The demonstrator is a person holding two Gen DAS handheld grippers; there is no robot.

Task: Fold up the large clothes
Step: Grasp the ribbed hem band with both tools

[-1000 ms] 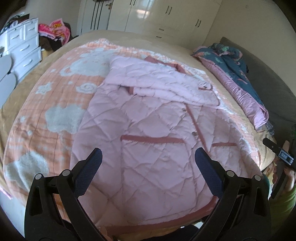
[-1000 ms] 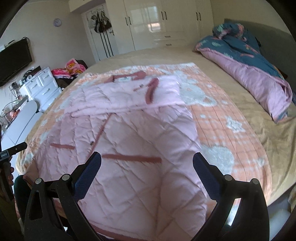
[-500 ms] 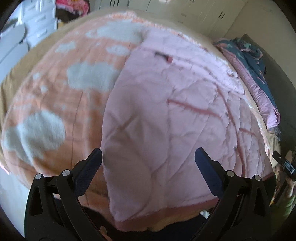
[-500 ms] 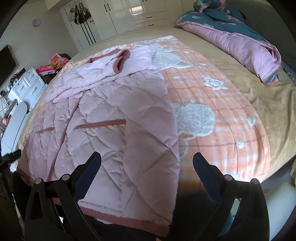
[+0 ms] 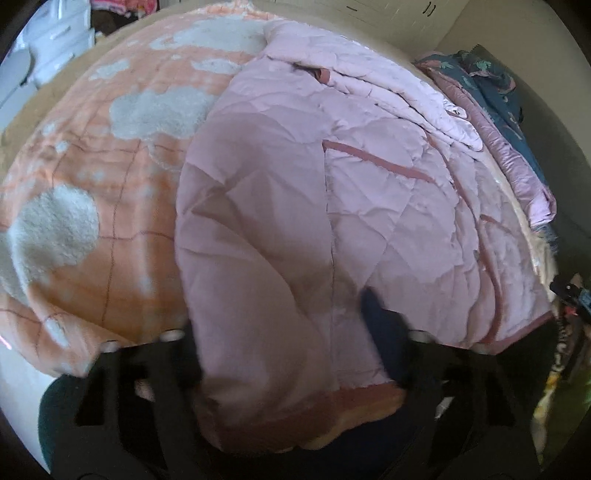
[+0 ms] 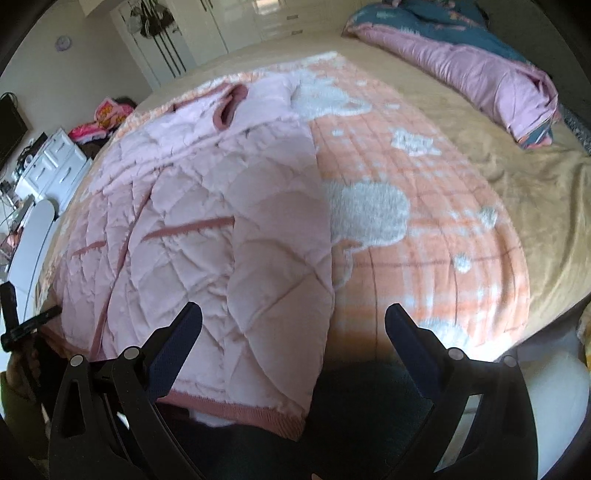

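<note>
A pink quilted jacket (image 5: pixel 369 192) with dark pink trim lies flat on the bed, its hem at the near edge. My left gripper (image 5: pixel 291 314) is closing on the jacket's near left hem corner. One of its fingers (image 5: pixel 376 317) rests on top of the fabric, and the other is hidden under the jacket's side edge. My right gripper (image 6: pixel 293 321) stands open over the jacket's (image 6: pixel 229 229) near right hem corner, with one finger above the quilting and the other above the blanket.
An orange and white fleece blanket (image 6: pixel 424 240) lies under the jacket on a tan bedspread (image 6: pixel 517 177). A rolled purple and teal quilt (image 6: pixel 480 74) lies at the far right. White drawers (image 6: pixel 51 162) stand to the left and wardrobes (image 6: pixel 240 29) behind.
Both grippers have come down and closer to the jacket's near hem. The left jaws, wide before, have narrowed around the hem corner. The right jaws stay wide.
</note>
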